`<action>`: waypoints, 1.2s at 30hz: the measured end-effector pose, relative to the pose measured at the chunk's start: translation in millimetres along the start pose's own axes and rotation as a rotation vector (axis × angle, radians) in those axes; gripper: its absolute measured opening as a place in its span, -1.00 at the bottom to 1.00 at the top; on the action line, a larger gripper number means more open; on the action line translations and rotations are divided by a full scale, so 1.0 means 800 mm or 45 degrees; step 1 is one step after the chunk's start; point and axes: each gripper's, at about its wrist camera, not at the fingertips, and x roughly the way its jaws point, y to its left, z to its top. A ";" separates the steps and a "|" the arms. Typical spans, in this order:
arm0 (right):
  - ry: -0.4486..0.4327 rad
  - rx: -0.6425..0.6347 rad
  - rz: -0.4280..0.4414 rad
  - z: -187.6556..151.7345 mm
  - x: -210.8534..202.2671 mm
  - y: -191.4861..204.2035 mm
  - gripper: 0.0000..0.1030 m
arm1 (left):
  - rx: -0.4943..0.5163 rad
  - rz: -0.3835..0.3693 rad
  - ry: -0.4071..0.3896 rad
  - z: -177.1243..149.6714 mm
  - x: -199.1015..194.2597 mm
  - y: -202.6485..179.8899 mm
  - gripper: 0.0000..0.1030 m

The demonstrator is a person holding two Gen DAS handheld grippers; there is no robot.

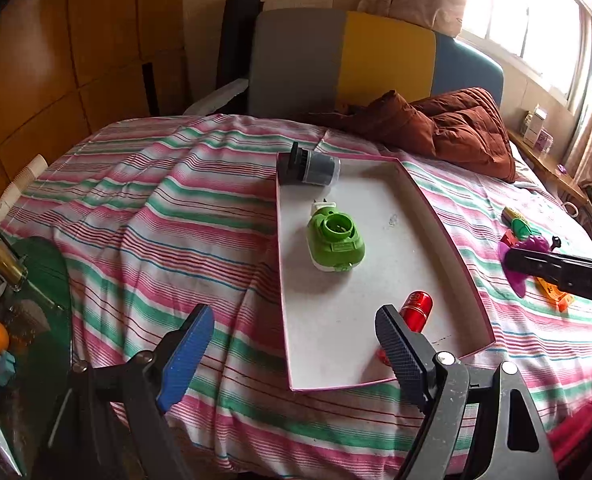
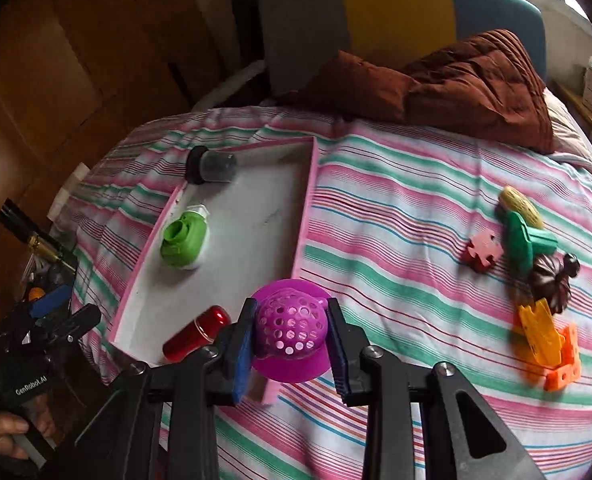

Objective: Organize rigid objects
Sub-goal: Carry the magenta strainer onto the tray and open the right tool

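A bed (image 2: pixel 416 216) with a pink, green and white striped sheet fills both views, a rumpled brown quilt (image 2: pixel 456 84) heaped at its far end. On the sheet lies a shallow white tray (image 1: pixel 416 216) with a pink rim. Inside it, a grey cylinder with a black cap (image 1: pixel 316 168) rests on its side in the far corner, a green plastic gadget (image 1: pixel 334 240) sits near the middle, and a shiny red cylinder (image 2: pixel 195 334) lies on its side at the near end.

The right gripper (image 2: pixel 289 332) is above the near right corner of the tray, its fingers clamped on the domed, perforated part of a purple strainer (image 2: pixel 291 324), which hangs clear of the sheet. The left gripper (image 1: pixel 291 344) hovers over the sheet at the tray's near left edge with its fingers wide apart and nothing between them; a hand (image 2: pixel 11 432) grips its handle.

Well to the right of the tray, a small cluster lies on the sheet: a toy corn cob (image 2: pixel 522 206), a green plastic piece (image 2: pixel 528 240) touching it, a red puzzle piece (image 2: pixel 482 254) just beside, a dark ribbed piece (image 2: pixel 552 280), and a yellow clip (image 2: pixel 542 332) resting on an orange block (image 2: pixel 564 364).
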 end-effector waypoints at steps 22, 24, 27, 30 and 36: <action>0.076 -0.023 -0.030 0.033 0.070 0.056 -0.38 | -0.053 0.021 0.012 -0.010 -0.006 0.029 0.62; 0.122 -0.065 -0.015 0.023 0.076 0.060 -0.38 | -0.074 0.031 0.020 -0.011 -0.003 0.036 0.62; 0.193 -0.151 -0.030 0.010 0.092 0.072 -0.38 | -0.108 0.031 0.037 -0.015 0.000 0.044 0.62; 0.250 -0.204 -0.016 0.001 0.111 0.088 -0.38 | -0.106 0.032 0.035 -0.018 0.000 0.046 0.62; 0.274 -0.257 0.092 -0.016 0.127 0.116 -0.31 | -0.102 0.045 0.037 -0.020 -0.001 0.048 0.62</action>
